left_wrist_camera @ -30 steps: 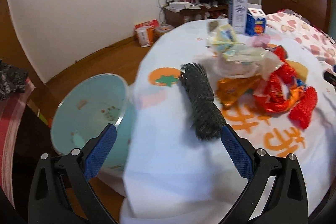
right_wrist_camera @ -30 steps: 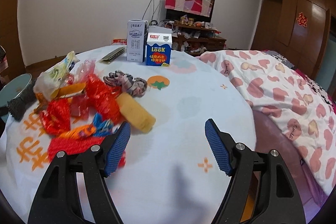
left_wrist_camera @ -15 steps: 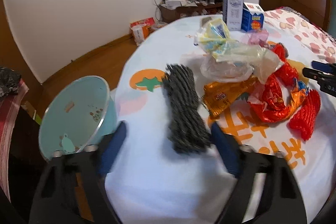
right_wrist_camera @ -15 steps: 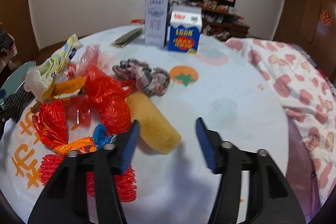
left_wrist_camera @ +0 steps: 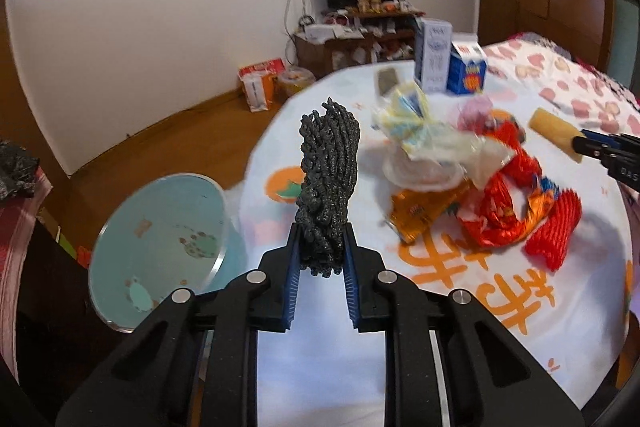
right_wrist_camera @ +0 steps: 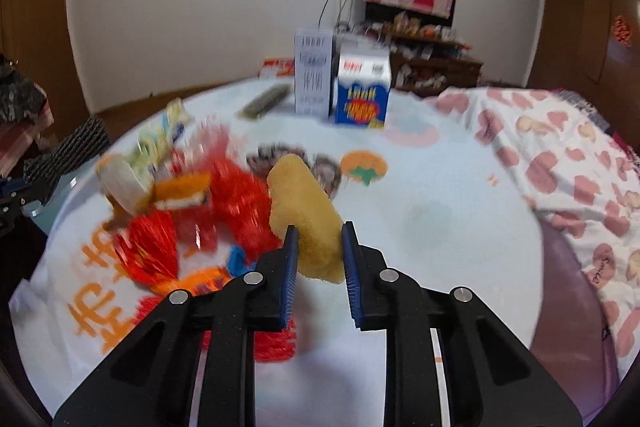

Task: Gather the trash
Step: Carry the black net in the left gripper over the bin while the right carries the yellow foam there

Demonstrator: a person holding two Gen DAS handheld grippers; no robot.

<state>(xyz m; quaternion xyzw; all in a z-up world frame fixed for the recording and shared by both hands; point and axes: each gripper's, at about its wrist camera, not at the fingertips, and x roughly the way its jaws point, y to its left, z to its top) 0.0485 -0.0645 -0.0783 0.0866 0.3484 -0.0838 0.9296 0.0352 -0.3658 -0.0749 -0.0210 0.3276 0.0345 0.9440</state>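
the left gripper is clamped on the near end of a dark knitted bundle, which is held upright off the table, probably so it can be swung to the pale blue bin just beside the table's edge. the right gripper is closed on a yellow sponge-like roll, lifted clear of the red and orange wrappers left heaped nearby for collection.

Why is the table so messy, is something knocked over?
Nothing looks knocked over: both cartons stand upright. The mess is a heap of wrappers on the table. The left gripper holds a dark bundle, the right gripper a yellow sponge.
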